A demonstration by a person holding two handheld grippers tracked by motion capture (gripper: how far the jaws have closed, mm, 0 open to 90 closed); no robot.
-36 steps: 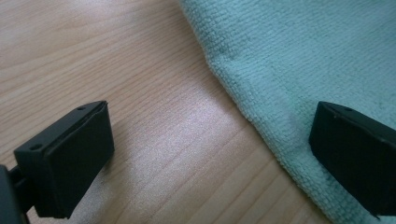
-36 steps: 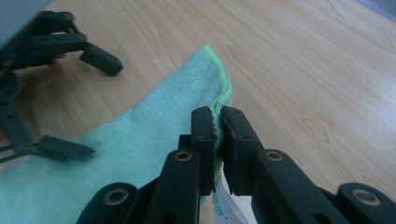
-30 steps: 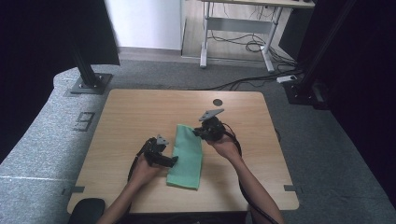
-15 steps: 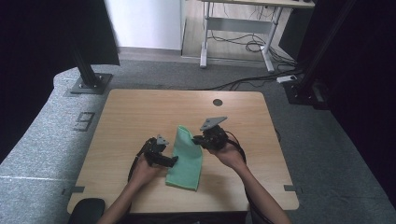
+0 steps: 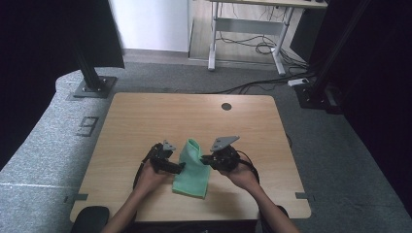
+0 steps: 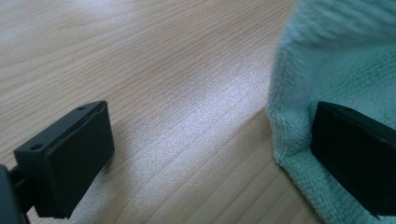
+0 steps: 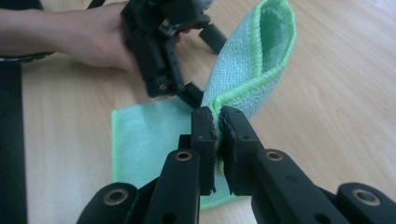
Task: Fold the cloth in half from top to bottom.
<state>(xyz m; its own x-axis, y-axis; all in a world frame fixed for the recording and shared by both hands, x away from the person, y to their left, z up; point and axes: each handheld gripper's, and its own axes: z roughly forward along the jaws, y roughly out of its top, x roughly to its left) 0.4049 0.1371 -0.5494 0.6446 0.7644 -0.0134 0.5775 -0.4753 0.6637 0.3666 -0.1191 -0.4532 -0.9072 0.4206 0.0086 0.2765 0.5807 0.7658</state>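
High view puts the left claw low on the wooden surface at the left edge of the green cloth, just left of centre in the lower half of the frame, with the right claw on the cloth's other side, lifting its far end into a loop. Left gripper view shows the left claw's jaws standing wide: one black pad over bare wood at lower left, the other resting on the cloth's edge at right, so nothing is gripped between them. To fold well from here, I judge the left claw should keep that pad pressing the lower layer flat so the cloth does not slide, while the right claw carries its pinched hem across and down toward the near edge, keeping low and lining the hems up before letting go; pulling too fast or too high would likely drag the whole cloth or skew the fold. Right gripper view shows the right claw narrowed hard onto the stitched hem of the cloth, the fabric rising above the jaws in a soft standing loop, with the flat part lying on the surface at lower left and the other hand with its gripper at upper left. The cloth looks like a pale mint microfibre towel, finely ribbed, with a brighter green stitched border, limp and light
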